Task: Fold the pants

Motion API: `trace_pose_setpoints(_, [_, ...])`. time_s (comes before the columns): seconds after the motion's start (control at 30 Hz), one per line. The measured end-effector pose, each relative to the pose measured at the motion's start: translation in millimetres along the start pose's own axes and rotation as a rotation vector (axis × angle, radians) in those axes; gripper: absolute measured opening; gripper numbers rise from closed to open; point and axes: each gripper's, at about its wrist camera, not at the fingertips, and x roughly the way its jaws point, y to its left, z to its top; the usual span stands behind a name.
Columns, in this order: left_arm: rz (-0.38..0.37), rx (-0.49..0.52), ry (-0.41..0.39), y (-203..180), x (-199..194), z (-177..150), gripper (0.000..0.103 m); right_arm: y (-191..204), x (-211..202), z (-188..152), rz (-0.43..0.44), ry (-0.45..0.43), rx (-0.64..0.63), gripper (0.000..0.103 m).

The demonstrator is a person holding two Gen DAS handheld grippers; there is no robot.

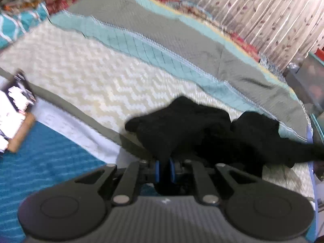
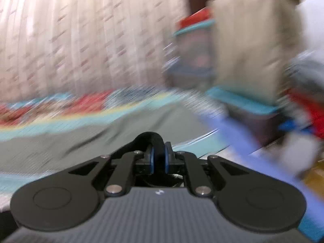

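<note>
Cream quilt (image 1: 97, 75) lies open beyond the black pants (image 1: 202, 133); curtain (image 1: 253, 10) bounds the far side.

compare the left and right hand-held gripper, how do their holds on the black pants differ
The left hand-held gripper pinches a broad bunch of the black pants, which spreads ahead over the bed. The right hand-held gripper shows only a narrow loop of fabric above its pads. The left view faces down at the bed, the right toward the curtain. Both are shut on the pants.
</note>
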Motion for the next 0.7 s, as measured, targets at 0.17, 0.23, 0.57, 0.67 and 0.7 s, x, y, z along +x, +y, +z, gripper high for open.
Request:
trace_pose_setpoints(0.17, [0.005, -0.013, -0.068, 17.9, -55.3, 8.7, 0.009, -55.4, -31.8, 7.9, -0.117, -0.076, 0.031, 0.012])
trace_pose_setpoints(0.23, [0.002, -0.011, -0.075, 21.7, -69.4, 9.2, 0.009, -66.7, -40.4, 3.6, -0.141, -0.081, 0.056, 0.012])
trace_pose_setpoints(0.57, [0.028, 0.025, 0.262, 30.8, -48.1, -62.6, 0.015, -116.5, -35.0, -83.8, -0.318, 0.200, 0.091, 0.025])
trace_pose_setpoints(0.67, [0.011, 0.060, 0.308, 39.8, -57.4, -72.4, 0.025, -141.0, -40.1, -104.5, -0.381, 0.274, 0.200, 0.059])
trace_pose_setpoints(0.7, [0.010, 0.072, 0.255, 42.6, -68.9, -66.4, 0.033, -147.9, -44.8, -104.7, -0.384, 0.248, 0.256, 0.063])
